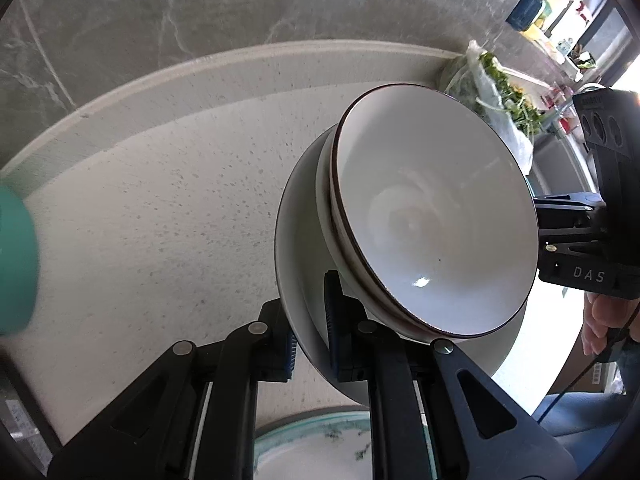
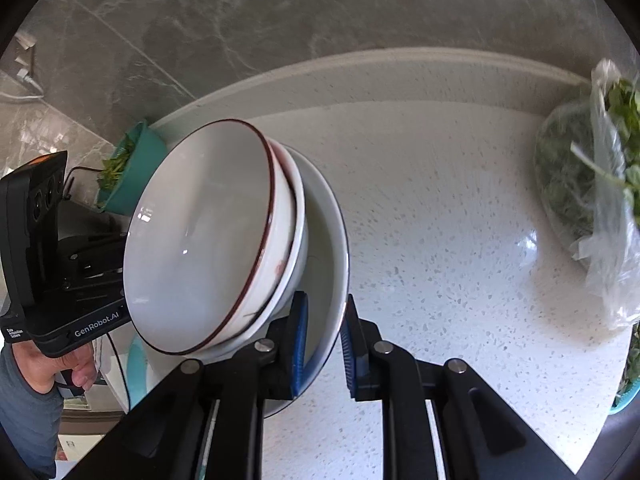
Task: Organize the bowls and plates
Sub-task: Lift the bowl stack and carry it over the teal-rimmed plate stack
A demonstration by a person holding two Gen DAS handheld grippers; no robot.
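Plate (image 1: 298,264) w/ two stacked bowls (image 1: 432,216) held over counter (image 1: 160,220); left gripper (image 1: 311,344) & right gripper (image 2: 323,344) both clamped on plate rim.

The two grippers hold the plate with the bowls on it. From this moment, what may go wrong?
1. The white plate is tilted steeply, and the two stacked bowls only lean on it; they may slide off.
2. The left gripper and right gripper each pinch only the thin rim, so the plate may slip or twist between the jaws.
3. The bag of greens lies close on the counter; a swing may hit it.
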